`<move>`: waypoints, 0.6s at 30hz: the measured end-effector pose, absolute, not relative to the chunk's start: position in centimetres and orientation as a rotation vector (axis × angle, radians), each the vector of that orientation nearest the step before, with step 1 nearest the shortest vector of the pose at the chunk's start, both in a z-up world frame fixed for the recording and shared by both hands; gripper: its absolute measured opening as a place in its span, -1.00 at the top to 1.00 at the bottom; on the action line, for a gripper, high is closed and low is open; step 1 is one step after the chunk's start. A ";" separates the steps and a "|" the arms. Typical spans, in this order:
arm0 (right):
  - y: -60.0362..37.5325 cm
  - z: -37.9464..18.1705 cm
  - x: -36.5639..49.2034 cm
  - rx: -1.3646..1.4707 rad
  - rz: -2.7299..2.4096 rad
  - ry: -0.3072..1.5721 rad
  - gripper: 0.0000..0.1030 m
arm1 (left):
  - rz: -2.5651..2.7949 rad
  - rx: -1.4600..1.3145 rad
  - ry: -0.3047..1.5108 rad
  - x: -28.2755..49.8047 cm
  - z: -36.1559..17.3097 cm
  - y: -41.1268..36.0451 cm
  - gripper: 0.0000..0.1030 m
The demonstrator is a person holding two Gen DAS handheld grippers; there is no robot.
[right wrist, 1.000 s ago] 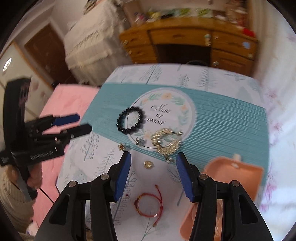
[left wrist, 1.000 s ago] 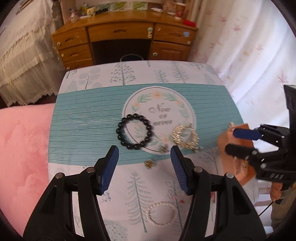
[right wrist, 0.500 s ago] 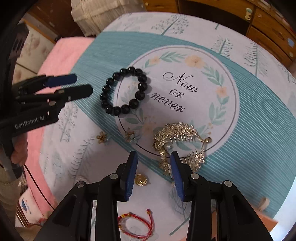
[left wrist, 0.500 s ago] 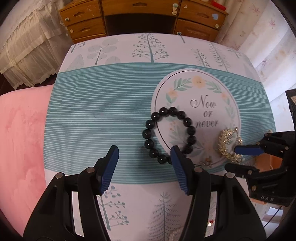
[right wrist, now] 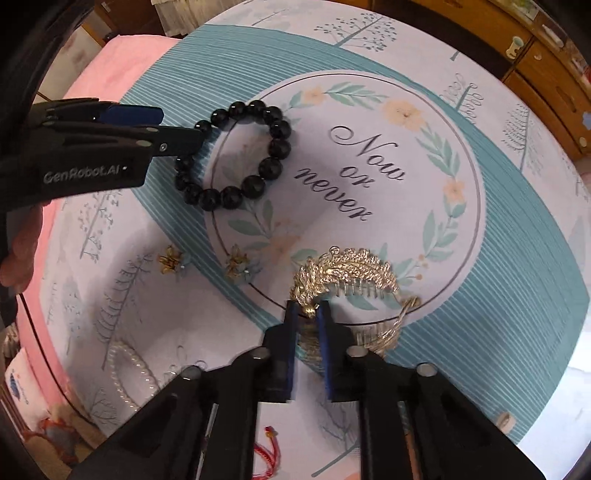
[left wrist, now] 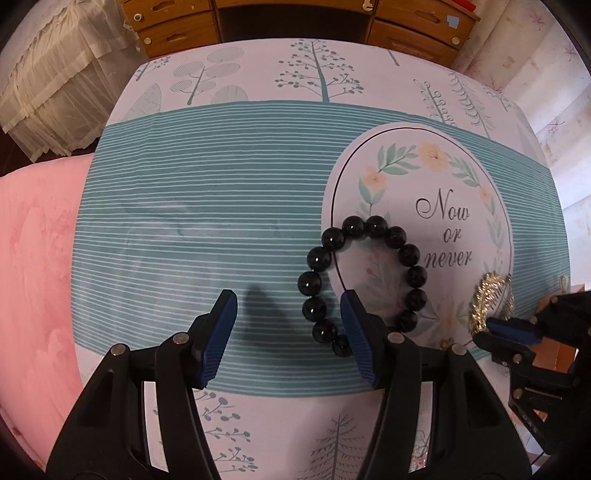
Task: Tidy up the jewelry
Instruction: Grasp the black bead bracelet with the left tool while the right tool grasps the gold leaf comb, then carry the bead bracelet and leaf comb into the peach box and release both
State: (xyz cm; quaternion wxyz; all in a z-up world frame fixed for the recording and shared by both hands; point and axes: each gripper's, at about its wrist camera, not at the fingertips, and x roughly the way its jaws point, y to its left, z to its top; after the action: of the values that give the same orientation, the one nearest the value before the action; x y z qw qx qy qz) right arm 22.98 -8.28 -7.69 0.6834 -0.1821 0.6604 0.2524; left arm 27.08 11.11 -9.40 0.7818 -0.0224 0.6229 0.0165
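Note:
A gold leaf-shaped hair comb [right wrist: 347, 277] lies on the tablecloth near the printed circle. My right gripper [right wrist: 307, 314] is shut on the comb's left end; it also shows in the left wrist view [left wrist: 491, 291]. A black bead bracelet [left wrist: 362, 280] lies on the circle's left edge. My left gripper [left wrist: 288, 314] is open and low over the cloth, its right finger [left wrist: 354, 325] over the bracelet's near beads. In the right wrist view the left gripper [right wrist: 162, 127] reaches to the bracelet [right wrist: 236, 155] from the left.
Two small gold flower earrings [right wrist: 170, 258] [right wrist: 236, 264], a pearl bracelet [right wrist: 129, 369] and a red cord bracelet [right wrist: 267, 448] lie near the table's front. An orange box [left wrist: 557, 350] sits at the right edge. A pink bed [left wrist: 33, 277] lies left, a wooden desk [left wrist: 295, 18] behind.
Both grippers have moved down and forward toward the table. The right gripper has closed onto the gold comb. The left gripper has come to the black bracelet and stays open.

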 end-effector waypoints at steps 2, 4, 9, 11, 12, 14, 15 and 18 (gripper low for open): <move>-8.8 -7.5 23.1 -0.404 0.540 1.465 0.83 | 0.039 -0.051 1.355 27.4 -9.8 10.9 -0.07; -9.5 -7.1 23.3 -0.373 0.525 1.453 0.84 | 0.047 -0.041 1.360 27.7 -10.4 10.6 -0.01; -12.2 -4.5 23.8 -0.239 0.500 1.409 0.84 | 0.036 -0.039 1.357 28.1 -10.4 9.9 0.64; -13.2 -3.3 24.0 -0.194 0.495 1.390 0.84 | 0.040 -0.030 1.354 28.1 -10.3 9.4 0.75; -13.7 -2.6 24.0 -0.170 0.497 1.378 0.84 | 0.045 -0.034 1.353 28.0 -10.3 9.4 0.76; -14.3 -1.5 23.6 -0.131 0.496 1.354 0.84 | 0.059 -0.079 1.348 27.9 -10.2 9.7 0.76; -14.8 -0.9 23.3 -0.109 0.497 1.342 0.84 | 0.060 -0.096 1.347 27.7 -10.2 9.8 0.77; -15.4 0.8 22.2 -0.058 0.494 1.308 0.84 | 0.062 -0.145 1.323 26.9 -9.2 10.4 0.77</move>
State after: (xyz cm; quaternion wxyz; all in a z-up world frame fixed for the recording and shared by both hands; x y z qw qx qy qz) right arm 22.23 -15.37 0.75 0.7651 -0.0268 0.6017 0.2275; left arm 26.86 10.36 -9.23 0.7863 -0.0673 0.6135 0.0288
